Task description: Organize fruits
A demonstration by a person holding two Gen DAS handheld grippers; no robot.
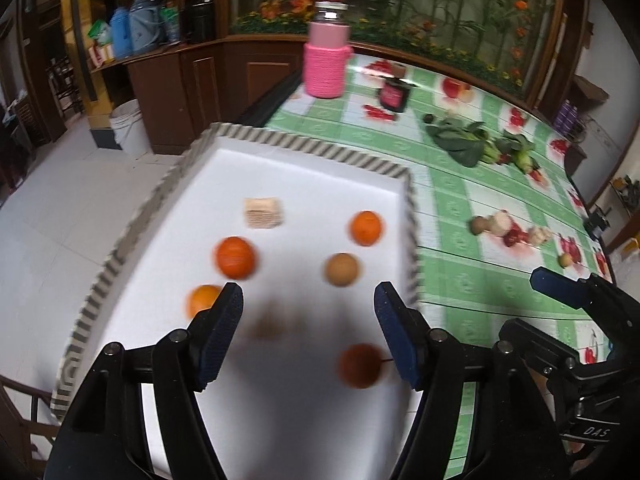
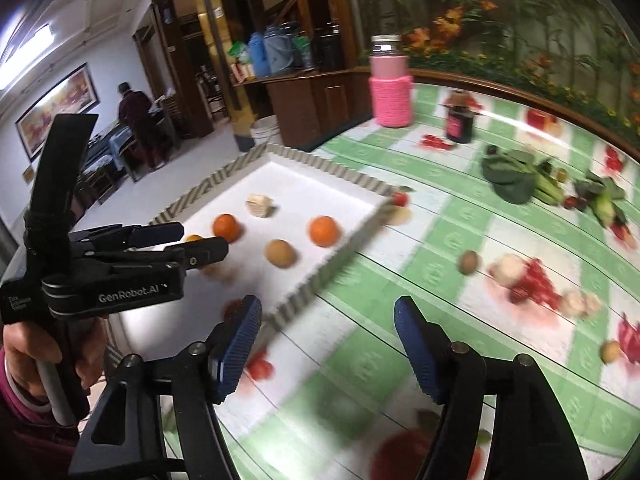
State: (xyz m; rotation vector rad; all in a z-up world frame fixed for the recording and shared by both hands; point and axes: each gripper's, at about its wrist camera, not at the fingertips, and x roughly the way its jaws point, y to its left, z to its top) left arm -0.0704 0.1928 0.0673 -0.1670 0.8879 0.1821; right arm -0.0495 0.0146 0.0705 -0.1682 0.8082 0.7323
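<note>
1. The left tongs [image 1: 308, 308] are seen spread apart with nothing gripped, above the white striped-rim tray [image 1: 304, 148]; "GenRobot.AI" is printed on their body.
2. The right tongs [image 2: 328, 328] are likewise spread and empty, over the green checked fruit-print surface [image 2: 440, 240].
3. Four round orange fruits [image 1: 235, 258] and one brownish round fruit [image 1: 341, 269] are counted lying apart in the tray, beside a tan block [image 1: 262, 212].

Looks like a home dining rm: fruit-print oilcloth on worktop [image 1: 460, 216], wood cabinets [image 1: 192, 92], framed painting [image 2: 56, 108], flower mural [image 1: 420, 0].
</note>
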